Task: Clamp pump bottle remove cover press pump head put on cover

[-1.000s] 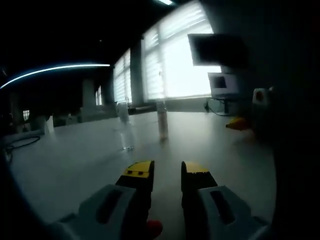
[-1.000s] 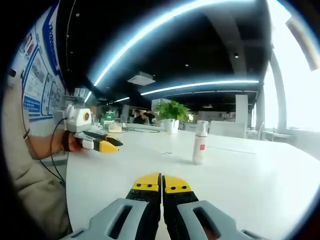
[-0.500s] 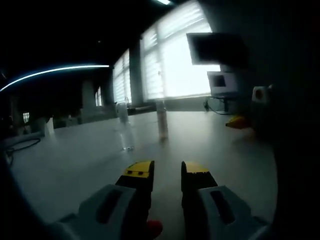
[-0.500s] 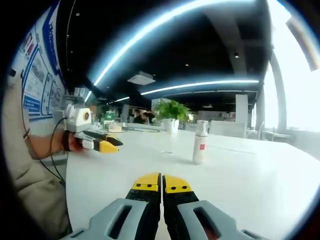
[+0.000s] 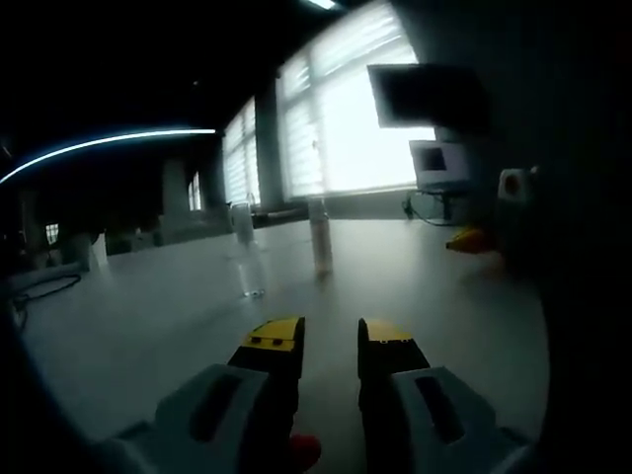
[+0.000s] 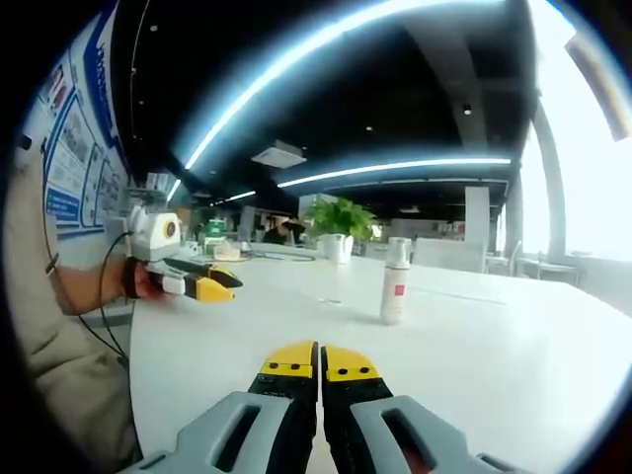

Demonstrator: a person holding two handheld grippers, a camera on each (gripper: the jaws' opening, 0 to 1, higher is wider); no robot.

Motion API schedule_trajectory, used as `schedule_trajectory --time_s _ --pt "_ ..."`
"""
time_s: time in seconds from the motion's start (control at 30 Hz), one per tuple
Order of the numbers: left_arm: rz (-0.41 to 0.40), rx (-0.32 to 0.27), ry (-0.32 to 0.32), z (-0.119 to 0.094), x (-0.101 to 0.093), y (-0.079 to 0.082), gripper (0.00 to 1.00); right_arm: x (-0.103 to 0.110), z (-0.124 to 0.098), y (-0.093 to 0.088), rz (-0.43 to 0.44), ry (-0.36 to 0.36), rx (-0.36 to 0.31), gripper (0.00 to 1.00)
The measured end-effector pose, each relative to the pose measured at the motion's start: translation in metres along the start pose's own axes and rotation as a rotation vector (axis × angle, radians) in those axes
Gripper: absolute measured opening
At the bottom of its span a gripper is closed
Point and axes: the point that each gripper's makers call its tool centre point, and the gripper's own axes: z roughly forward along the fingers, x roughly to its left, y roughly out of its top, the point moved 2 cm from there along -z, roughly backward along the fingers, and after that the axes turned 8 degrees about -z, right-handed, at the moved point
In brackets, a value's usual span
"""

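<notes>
The white pump bottle (image 6: 395,281), with a red label and its cover on, stands upright on the white table (image 6: 474,365), ahead and slightly right of my right gripper (image 6: 319,357). That gripper's yellow-tipped jaws are pressed together with nothing in them. In the dim left gripper view the same bottle (image 5: 320,237) stands well ahead of my left gripper (image 5: 330,331), whose jaws sit apart and empty. A hand holds the left gripper (image 6: 212,286) low over the table at the left. The right gripper's yellow tip (image 5: 469,240) shows at the right.
A clear, see-through container (image 5: 247,255) stands left of the bottle, closer to the left gripper. A potted plant (image 6: 341,225) sits at the table's far side. A monitor (image 5: 441,166) and bright windows lie beyond. A person's sleeve (image 6: 49,346) is at the left.
</notes>
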Motion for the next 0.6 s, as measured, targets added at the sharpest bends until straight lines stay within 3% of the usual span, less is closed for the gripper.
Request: schedule_trajectory --time_s 0.6 --pt "-0.001 0.0 -0.001 -0.0001 -0.0017 -0.0001 0.13 0.0043 -0.0005 0.0023 0.001 0.001 -0.001 0.0"
